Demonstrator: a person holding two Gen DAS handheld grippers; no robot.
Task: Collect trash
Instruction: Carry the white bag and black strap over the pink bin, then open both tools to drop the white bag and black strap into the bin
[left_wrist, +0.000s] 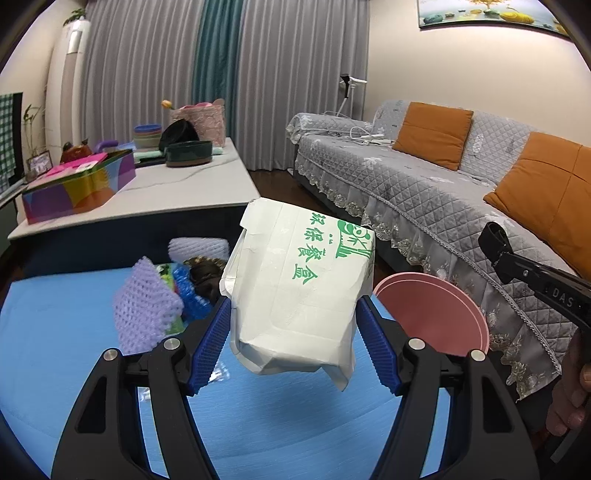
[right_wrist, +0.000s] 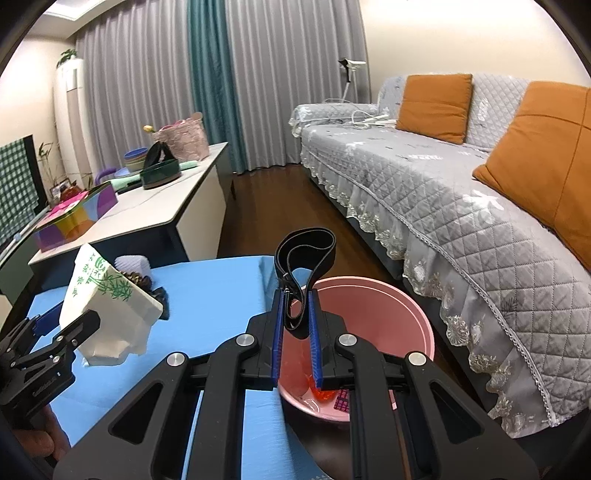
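Note:
My left gripper (left_wrist: 293, 332) is shut on a crumpled white paper meal box (left_wrist: 299, 284) with green print, held above the blue table (left_wrist: 74, 325). The same box (right_wrist: 107, 306) shows at the left of the right wrist view, in the left gripper (right_wrist: 62, 325). My right gripper (right_wrist: 297, 325) is shut on a black looped strap (right_wrist: 304, 254), which hangs over the pink bin (right_wrist: 369, 310). That bin (left_wrist: 436, 314) stands beside the table's right edge. A purple foam net (left_wrist: 144, 306), blue wrap (left_wrist: 190, 291) and a pine cone (left_wrist: 205, 269) lie on the table.
A grey quilted sofa (right_wrist: 443, 192) with orange cushions (right_wrist: 436, 107) runs along the right. A white table (left_wrist: 177, 184) behind holds a colourful box (left_wrist: 77, 184), bowls and a basket. The bin holds a few small items (right_wrist: 325, 395). Dark wood floor lies between.

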